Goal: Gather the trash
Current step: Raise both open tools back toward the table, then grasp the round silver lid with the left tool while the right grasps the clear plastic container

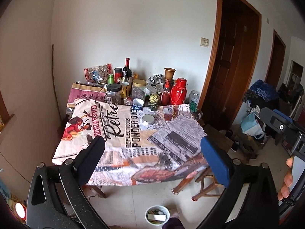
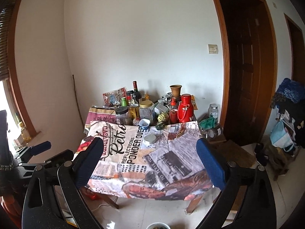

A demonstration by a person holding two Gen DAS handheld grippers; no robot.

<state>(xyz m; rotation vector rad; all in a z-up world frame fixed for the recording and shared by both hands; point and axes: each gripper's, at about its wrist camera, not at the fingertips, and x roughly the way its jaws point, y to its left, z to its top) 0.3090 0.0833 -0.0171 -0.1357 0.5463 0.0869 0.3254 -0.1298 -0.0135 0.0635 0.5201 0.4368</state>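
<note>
From the left wrist, the left gripper (image 1: 152, 152) stands spread wide with nothing between its fingers, held above a table (image 1: 162, 139) covered by a printed newspaper-style cloth. On the floor below it a small white bin (image 1: 157, 217) holds scraps of trash, including a pale flat piece lying across the top. A round tin (image 1: 147, 119) sits closed on the cloth. At the far end stand a red flask (image 1: 178, 91), a gold-lidded jar (image 1: 139, 91) and a black-lidded jar (image 1: 114, 93); their contents are unclear.

From the right wrist, the right gripper (image 2: 149, 155) is likewise spread wide and empty above the same table (image 2: 162, 162). Only the rim of the white bin (image 2: 157, 225) shows at the bottom edge.
</note>
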